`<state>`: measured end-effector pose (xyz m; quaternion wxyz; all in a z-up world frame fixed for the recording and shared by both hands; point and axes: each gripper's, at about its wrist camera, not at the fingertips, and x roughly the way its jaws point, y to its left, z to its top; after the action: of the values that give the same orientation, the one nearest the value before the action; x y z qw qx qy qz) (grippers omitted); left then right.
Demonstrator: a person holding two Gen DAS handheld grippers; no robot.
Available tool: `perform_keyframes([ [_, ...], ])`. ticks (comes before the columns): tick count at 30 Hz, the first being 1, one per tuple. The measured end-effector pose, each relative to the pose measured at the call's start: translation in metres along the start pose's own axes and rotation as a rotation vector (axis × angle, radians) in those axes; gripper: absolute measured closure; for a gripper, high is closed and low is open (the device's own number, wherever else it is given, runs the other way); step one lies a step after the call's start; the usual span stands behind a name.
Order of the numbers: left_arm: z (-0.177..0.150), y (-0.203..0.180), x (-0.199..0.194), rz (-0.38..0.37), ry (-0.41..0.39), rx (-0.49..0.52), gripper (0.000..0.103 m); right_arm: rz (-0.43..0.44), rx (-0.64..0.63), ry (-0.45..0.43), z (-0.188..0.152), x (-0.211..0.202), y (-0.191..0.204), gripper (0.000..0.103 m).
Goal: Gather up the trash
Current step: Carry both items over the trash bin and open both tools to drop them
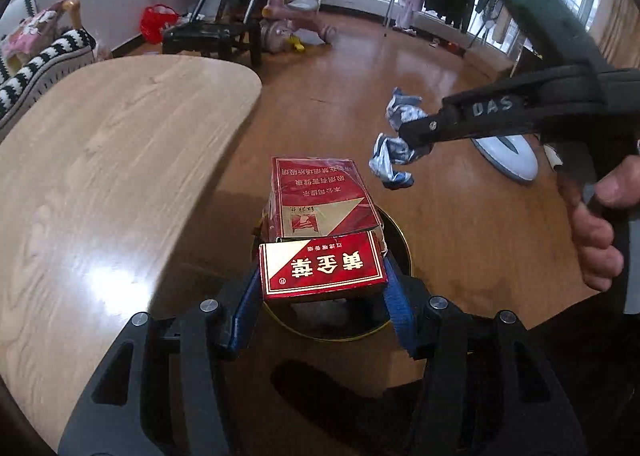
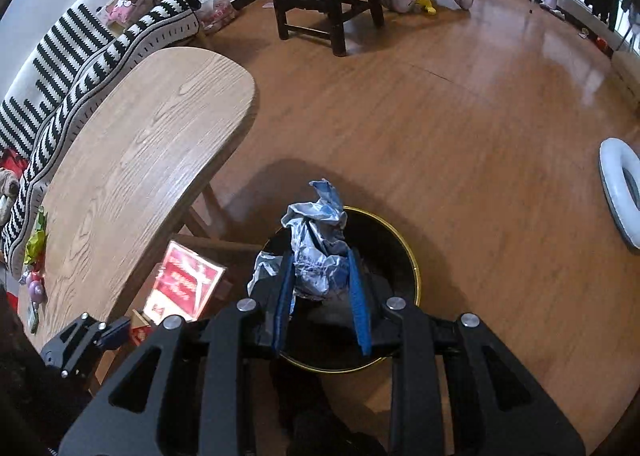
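Jaws of the left gripper (image 1: 324,276) are clamped on a red cardboard cigarette pack (image 1: 322,266) with its flip lid open, held over the near rim of the round black gold-rimmed bin (image 2: 414,276) on the floor. Left of the bin, the oval light-wood worktop (image 2: 140,160) ends in a rounded edge, a strip of bare floor between them. Over the bin's mouth, the right gripper (image 2: 322,276) has its jaws pinched on a crumpled silver-blue foil wrapper (image 2: 320,252). Right of the bin, open wooden floor (image 2: 480,136) runs to a white ring-shaped object (image 2: 618,192).
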<state>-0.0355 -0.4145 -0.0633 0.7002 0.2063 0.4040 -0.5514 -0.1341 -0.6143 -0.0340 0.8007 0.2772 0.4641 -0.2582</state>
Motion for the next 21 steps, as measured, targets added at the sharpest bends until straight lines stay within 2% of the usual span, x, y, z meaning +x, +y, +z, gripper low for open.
perform_keyframes([
  [12,0.007,-0.003,0.013,-0.024,0.017,-0.007,0.048,0.005,0.003,-0.001,-0.002,0.000,-0.002,0.076],
  [14,0.008,-0.004,0.016,-0.024,0.019,-0.007,0.045,-0.002,0.004,-0.001,-0.002,-0.001,-0.002,0.070],
  [15,0.008,-0.005,0.017,-0.020,0.021,-0.008,0.041,-0.010,0.009,-0.004,-0.002,-0.001,-0.003,0.066],
  [17,0.006,-0.004,0.018,-0.021,0.028,-0.009,0.033,-0.008,0.017,-0.015,-0.001,-0.004,-0.005,0.049],
  [18,0.005,-0.004,0.018,-0.020,0.028,-0.012,0.027,-0.009,0.018,-0.020,-0.001,-0.006,-0.006,0.048],
  [21,0.005,-0.002,0.016,-0.019,0.021,-0.026,0.027,-0.006,0.014,-0.019,-0.001,-0.006,-0.005,0.048],
])
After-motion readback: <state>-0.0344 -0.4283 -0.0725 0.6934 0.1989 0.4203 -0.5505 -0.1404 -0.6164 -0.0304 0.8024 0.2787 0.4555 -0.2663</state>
